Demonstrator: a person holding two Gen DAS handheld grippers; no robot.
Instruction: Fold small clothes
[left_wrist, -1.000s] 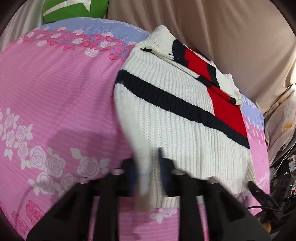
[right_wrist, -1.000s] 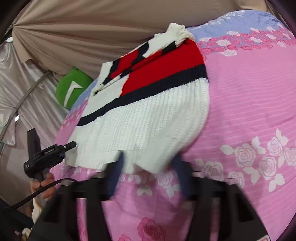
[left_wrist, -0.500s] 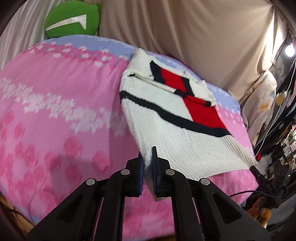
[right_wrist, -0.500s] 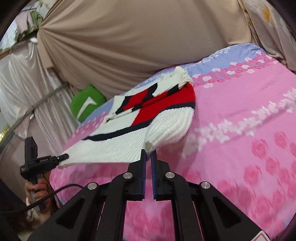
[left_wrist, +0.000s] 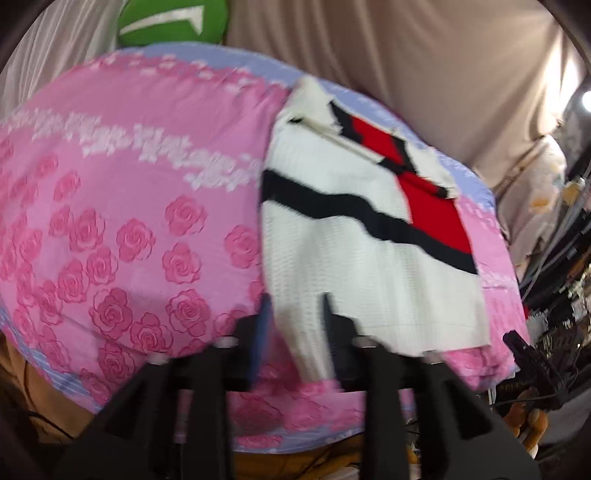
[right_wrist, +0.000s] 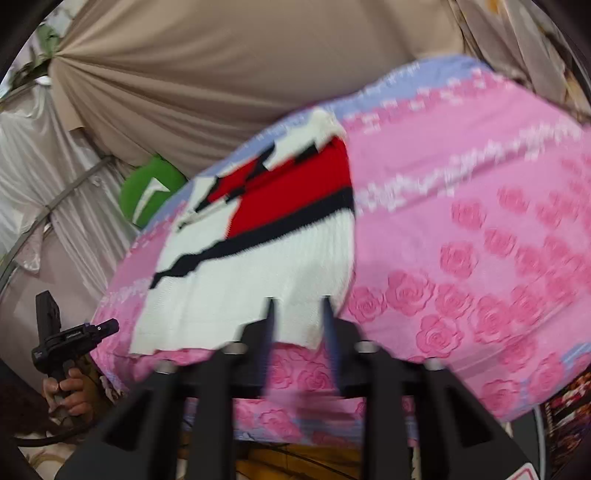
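A white knit sweater (left_wrist: 354, 254) with a black stripe and red panels lies flat on the pink rose-patterned bed cover (left_wrist: 110, 221). It also shows in the right wrist view (right_wrist: 258, 266). My left gripper (left_wrist: 295, 306) is open, its fingers either side of the sweater's near left hem corner. My right gripper (right_wrist: 297, 310) is open at the near right hem corner. The frames are blurred by motion.
A green cushion (left_wrist: 173, 18) sits at the bed's far end, also seen in the right wrist view (right_wrist: 151, 192). Beige curtains (right_wrist: 221, 74) hang behind. The other hand-held gripper (right_wrist: 70, 336) shows at the left edge. Cluttered shelves (left_wrist: 561, 258) stand at right.
Both grippers were shut on the sweater's hem corners half a second ago and have now opened. The hem has dropped flat onto the bed near its front edge.
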